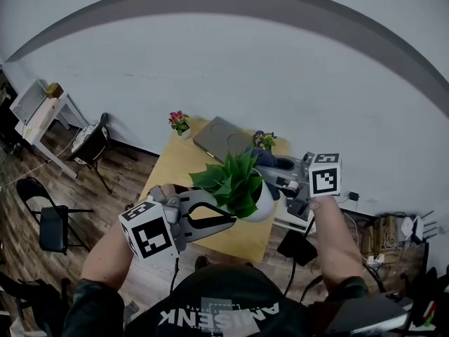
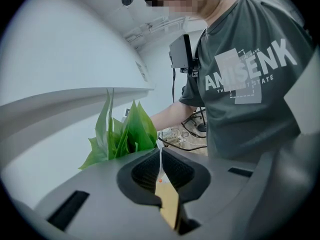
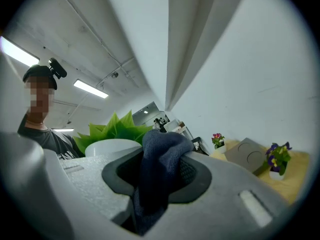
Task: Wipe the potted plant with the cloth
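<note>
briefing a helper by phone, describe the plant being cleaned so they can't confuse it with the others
Find the wooden table by the white wall; over its near end is a leafy plant in a round white pot. Unlike the pink-flowered pot and the purple-flowered pot at the far corners, both small, it is large, all green and bloomless.

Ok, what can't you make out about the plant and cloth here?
Head view: leaves hide the top of the pot; soil unseen.
Left gripper view: left gripper blocks the pot, except a thin white edge.
Right gripper view: right gripper swallows the cloth's lower end.
</note>
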